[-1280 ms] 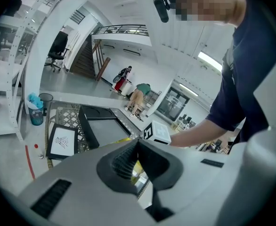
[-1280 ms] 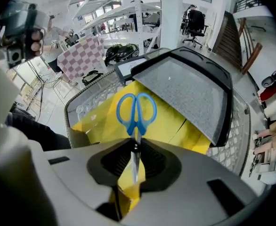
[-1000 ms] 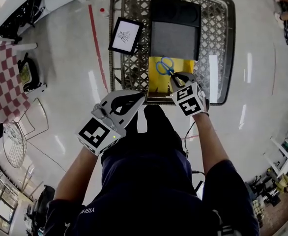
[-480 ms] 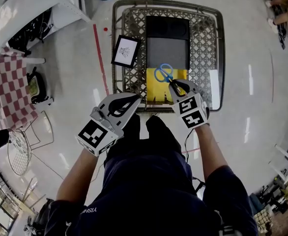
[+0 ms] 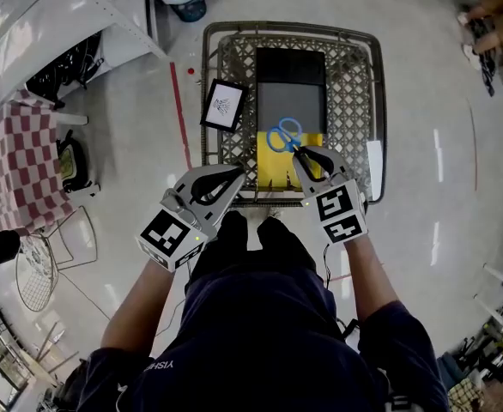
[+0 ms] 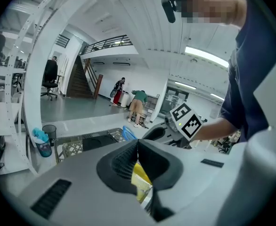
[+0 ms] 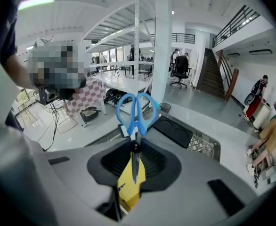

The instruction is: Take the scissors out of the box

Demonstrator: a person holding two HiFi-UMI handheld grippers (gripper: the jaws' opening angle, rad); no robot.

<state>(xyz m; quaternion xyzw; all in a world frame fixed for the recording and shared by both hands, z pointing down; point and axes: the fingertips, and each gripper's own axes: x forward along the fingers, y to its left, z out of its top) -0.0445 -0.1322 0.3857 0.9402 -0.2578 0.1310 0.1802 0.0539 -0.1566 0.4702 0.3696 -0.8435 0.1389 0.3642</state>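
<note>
The blue-handled scissors (image 5: pixel 283 134) hang in the air over the open yellow box (image 5: pixel 274 172), which lies at the near end of a wire basket (image 5: pixel 360 84). My right gripper (image 5: pixel 299 154) is shut on their blades, handles pointing away from me. In the right gripper view the scissors (image 7: pixel 137 111) stick up from the closed jaws of that gripper (image 7: pixel 135 147), with the yellow box (image 7: pixel 127 185) below. My left gripper (image 5: pixel 227 183) is shut on nothing and hovers by the basket's near left corner; in its own view its jaw tips (image 6: pixel 138 143) meet.
A black box (image 5: pixel 291 84) fills the far half of the basket. A framed picture (image 5: pixel 223 104) leans at the basket's left side. A table with a checked cloth (image 5: pixel 11 157) and a wire rack (image 5: pixel 35 273) stand to the left. A red line (image 5: pixel 181 118) runs along the floor.
My right gripper has risen with the scissors, lifting them up from the yellow box. The left gripper has risen a little, still shut.
</note>
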